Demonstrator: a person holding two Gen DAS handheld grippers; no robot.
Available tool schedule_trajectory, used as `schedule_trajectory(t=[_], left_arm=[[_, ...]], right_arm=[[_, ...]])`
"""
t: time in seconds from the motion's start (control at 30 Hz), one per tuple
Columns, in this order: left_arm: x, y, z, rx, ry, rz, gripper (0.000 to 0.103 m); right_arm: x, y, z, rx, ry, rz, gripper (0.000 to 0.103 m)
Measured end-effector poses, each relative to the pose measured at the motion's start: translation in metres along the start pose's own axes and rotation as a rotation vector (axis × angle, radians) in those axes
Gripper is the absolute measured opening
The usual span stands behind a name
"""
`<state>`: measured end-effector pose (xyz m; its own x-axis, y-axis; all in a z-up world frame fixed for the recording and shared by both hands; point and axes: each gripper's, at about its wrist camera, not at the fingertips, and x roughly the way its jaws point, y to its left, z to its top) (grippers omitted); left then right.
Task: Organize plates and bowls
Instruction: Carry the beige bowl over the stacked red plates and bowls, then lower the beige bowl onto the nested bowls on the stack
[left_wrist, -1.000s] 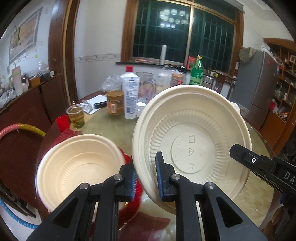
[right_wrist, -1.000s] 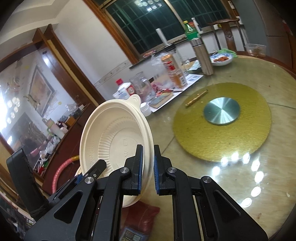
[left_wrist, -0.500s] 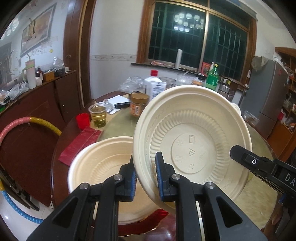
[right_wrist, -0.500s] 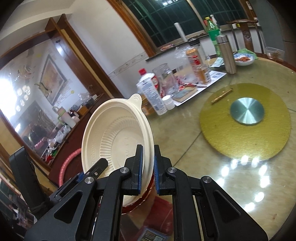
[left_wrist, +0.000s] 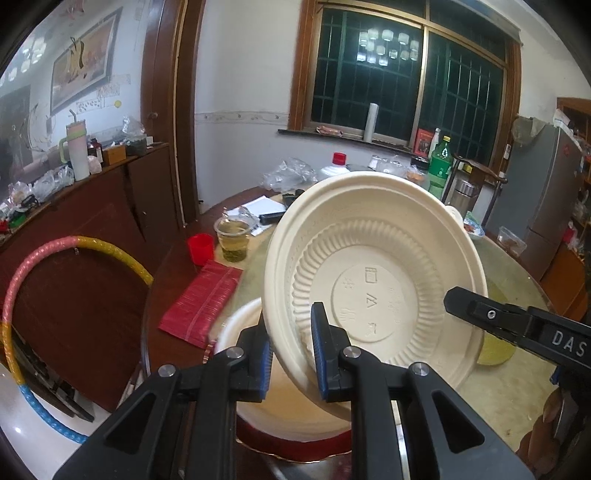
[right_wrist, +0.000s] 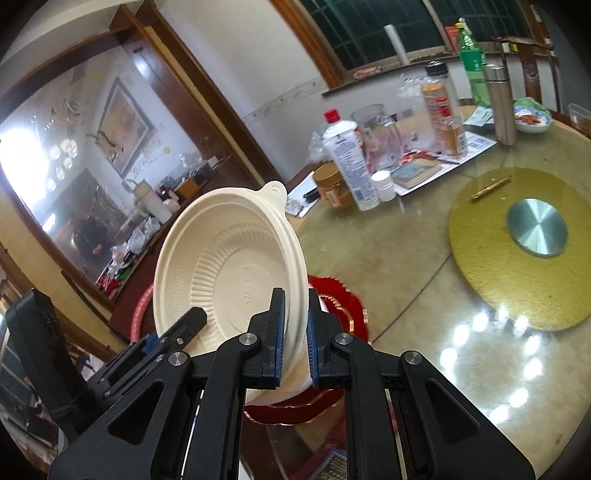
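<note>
The cream bowl (left_wrist: 373, 288) is up in the air, tipped on edge with its ribbed underside facing the left camera, and both tools have it. The left gripper (left_wrist: 291, 350) is pinched tight on the bowl's near rim, blue pads either side of the wall. The right gripper (right_wrist: 295, 332) is clamped on the rim at the opposite side, its fingers almost together with only the thin edge between them.

Right beneath, a second cream bowl (left_wrist: 251, 373) sits upright on a red plate (right_wrist: 343, 299) with a gold scalloped edge, near the table's edge (right_wrist: 399, 280). The lifted bowl hangs over it, so my read is that it is about to be nested there. That means one bowl looks placed and one is mid-carry; setting it level, lowering it and letting go all remain.

Further out: a red pouch (left_wrist: 203, 299), a small red cup (left_wrist: 200, 248) and a cup of tea (left_wrist: 233, 240) to the left, bottles and jars (right_wrist: 351, 162) behind, and the gold turntable (right_wrist: 517, 247) well apart. No other plates or bowls waiting that I can make out.
</note>
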<state>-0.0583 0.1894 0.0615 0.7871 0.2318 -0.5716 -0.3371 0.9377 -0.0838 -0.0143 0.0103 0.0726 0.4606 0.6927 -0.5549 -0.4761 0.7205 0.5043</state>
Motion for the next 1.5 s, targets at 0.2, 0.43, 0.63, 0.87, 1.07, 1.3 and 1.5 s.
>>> schedule_trajectory(t=[0.2,0.43,0.63,0.87,1.07,1.3,1.5], left_arm=[[0.003,0.015,-0.004,-0.022,0.02,0.027,0.017],[0.01,0.025,-0.011,-0.043,0.047,0.037,0.017],[0.017,0.031,-0.014,-0.04,0.069,0.044,0.017],[0.024,0.031,-0.019,-0.032,0.097,0.056,0.017],[0.025,0.034,-0.02,-0.029,0.107,0.057,0.017],[0.028,0.038,-0.021,-0.029,0.119,0.061,0.017],[0.031,0.039,-0.024,-0.028,0.127,0.06,0.017]], right_arm=[[0.024,0.005,-0.002,0.019,0.07,0.029,0.01],[0.038,0.015,-0.01,-0.002,0.111,0.016,0.011],[0.043,0.024,-0.013,-0.043,0.129,-0.034,0.011],[0.048,0.024,-0.014,-0.056,0.152,-0.05,0.011],[0.054,0.022,-0.016,-0.06,0.172,-0.064,0.011],[0.061,0.026,-0.017,-0.065,0.189,-0.071,0.011],[0.065,0.026,-0.018,-0.067,0.197,-0.079,0.011]])
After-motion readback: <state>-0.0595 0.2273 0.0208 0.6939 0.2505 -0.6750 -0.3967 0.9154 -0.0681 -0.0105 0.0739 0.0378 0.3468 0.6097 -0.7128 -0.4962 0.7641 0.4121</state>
